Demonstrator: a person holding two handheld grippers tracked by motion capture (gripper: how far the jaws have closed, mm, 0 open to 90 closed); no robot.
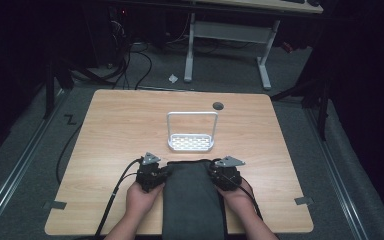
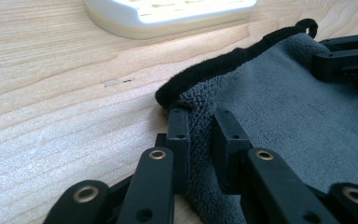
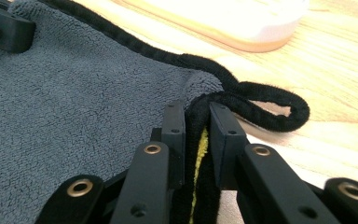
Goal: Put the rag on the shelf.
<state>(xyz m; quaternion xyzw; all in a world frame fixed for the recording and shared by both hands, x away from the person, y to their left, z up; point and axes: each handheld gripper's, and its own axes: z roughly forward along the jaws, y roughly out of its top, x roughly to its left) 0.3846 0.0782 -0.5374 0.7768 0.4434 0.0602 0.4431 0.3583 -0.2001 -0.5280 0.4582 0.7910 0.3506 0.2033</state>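
Observation:
A dark grey towel (image 1: 192, 200) with black edging lies at the table's near edge and hangs over it toward the person. My left gripper (image 1: 151, 177) is shut on its far left corner; in the left gripper view the cloth (image 2: 279, 107) bunches between the jaws of the left gripper (image 2: 200, 140). My right gripper (image 1: 225, 176) is shut on the far right corner. In the right gripper view the black hem and a yellow tag sit pinched in the right gripper (image 3: 196, 135), with the towel's hanging loop (image 3: 270, 105) sticking out beside it.
A white rack (image 1: 191, 142) with a tall wire handle stands just beyond the towel at mid-table. A round cable hole (image 1: 218, 105) sits near the far edge. Another table's legs (image 1: 262, 55) stand on the floor beyond. Bare wood lies left and right.

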